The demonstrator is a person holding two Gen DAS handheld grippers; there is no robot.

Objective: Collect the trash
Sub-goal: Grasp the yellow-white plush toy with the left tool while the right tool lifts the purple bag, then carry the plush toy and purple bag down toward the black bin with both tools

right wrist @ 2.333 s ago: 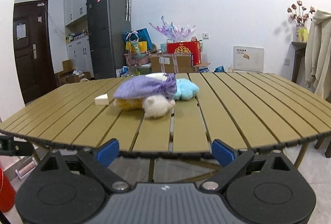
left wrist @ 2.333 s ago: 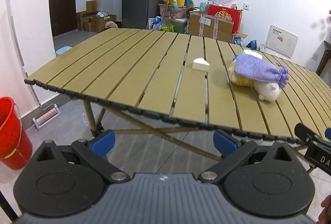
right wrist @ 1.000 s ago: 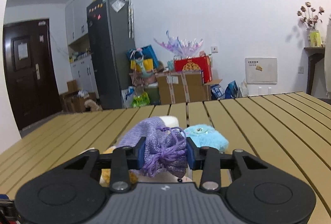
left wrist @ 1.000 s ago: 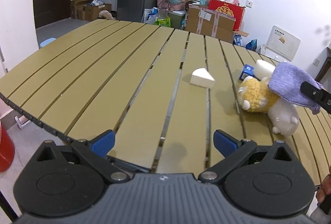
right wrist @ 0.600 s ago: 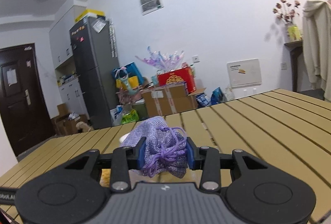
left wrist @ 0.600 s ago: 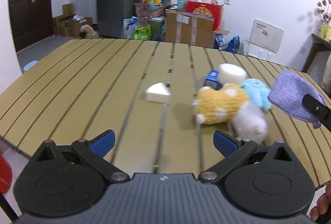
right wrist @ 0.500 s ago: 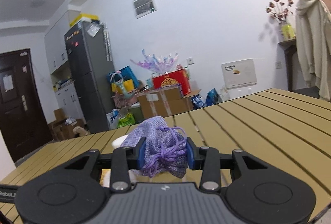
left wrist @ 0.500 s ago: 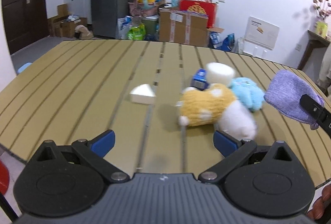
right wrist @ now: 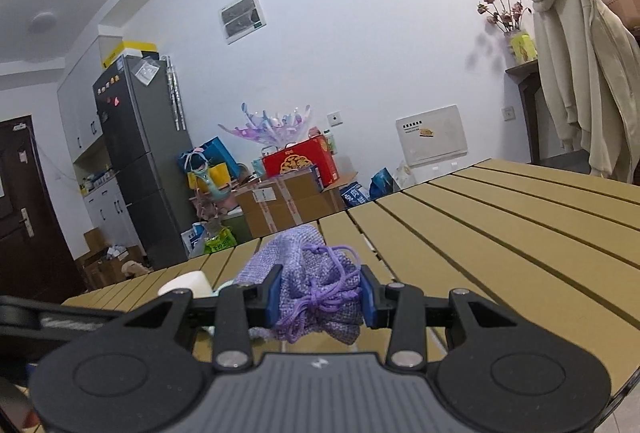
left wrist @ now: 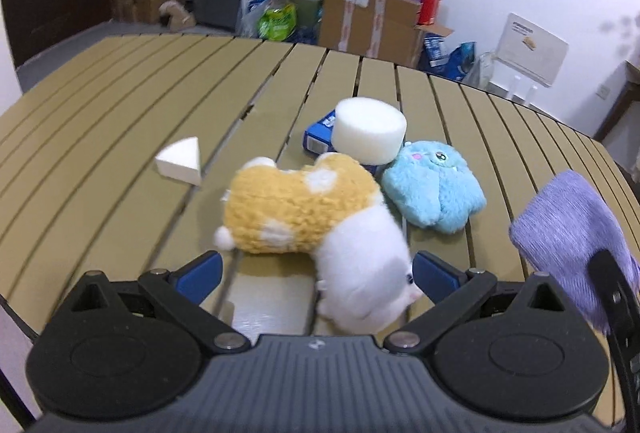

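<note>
My home's lived-in room, grey fridge (right wrist: 136,161), stacked cardboard boxes (left wrist: 370,19), hanging coat (right wrist: 580,73), slatted desk (left wrist: 120,137)

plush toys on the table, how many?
2. The yellow and white plush lies nearest the left gripper; the blue plush sits just right of it, beside the foam cylinder. Others could be hidden behind them.

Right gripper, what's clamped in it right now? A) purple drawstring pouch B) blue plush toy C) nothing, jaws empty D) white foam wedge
A: in the right wrist view the right gripper has its blue pads pressed on both sides of the purple drawstring pouch, held clear above the table; the left wrist view shows the same pouch off to the side of the toys.
</note>
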